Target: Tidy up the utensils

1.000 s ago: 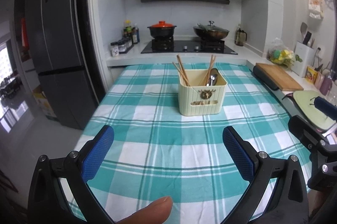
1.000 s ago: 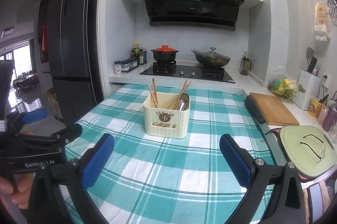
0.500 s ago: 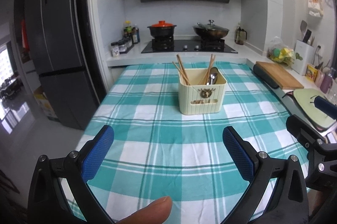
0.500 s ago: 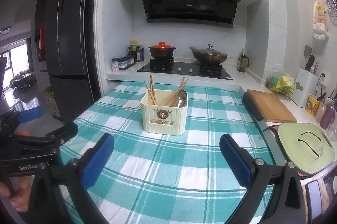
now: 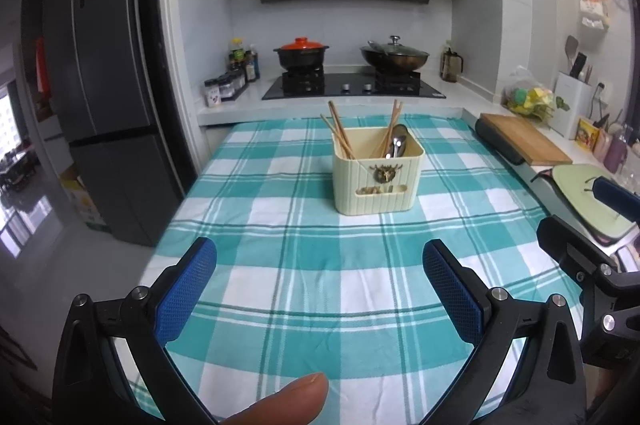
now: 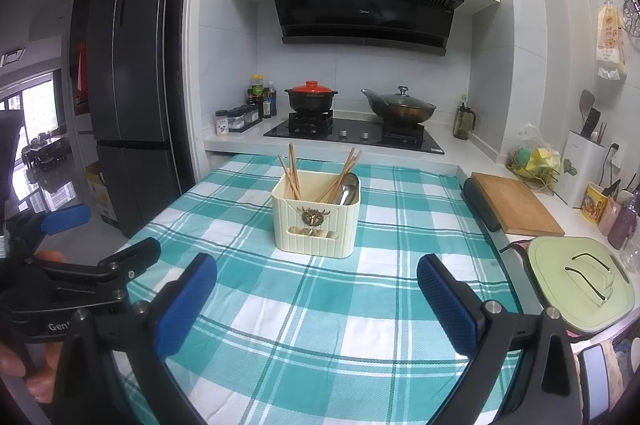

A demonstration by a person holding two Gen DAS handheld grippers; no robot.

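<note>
The left claw [image 5: 320,277] hovers over the near part of the counter [image 5: 280,305] with its blue-padded fingers [image 5: 186,289] spread wide and nothing between them; a fingertip [image 5: 288,401] of the person shows at the bottom edge of the left wrist view. The right claw [image 6: 316,301] is spread just as wide and equally empty, hovering over the near right of the same counter. In the right wrist view the left claw's black body sits at the near left, held in a hand [image 6: 24,365], and the white letters "Gen" can be read on it; the rest of the word is hidden.

The counter is covered by a teal and white checked cloth [image 6: 320,337]. Farther out, near the middle of the cloth, stands the cream ribbed utensil holder [image 5: 378,177] with a small brass-coloured ornament on its front. Wooden chopsticks [image 5: 340,135] lean in its left compartment, more chopsticks and a metal spoon [image 5: 398,143] in its right.

Beyond it, a black hob carries a black pot with an orange lid [image 6: 311,96] and a lidded wok [image 6: 398,107]. The range hood [image 6: 364,13] above bears a small logo that is too small to read. At the right lie a wooden cutting board [image 6: 516,201] and a pale green lid [image 6: 580,281].
</note>
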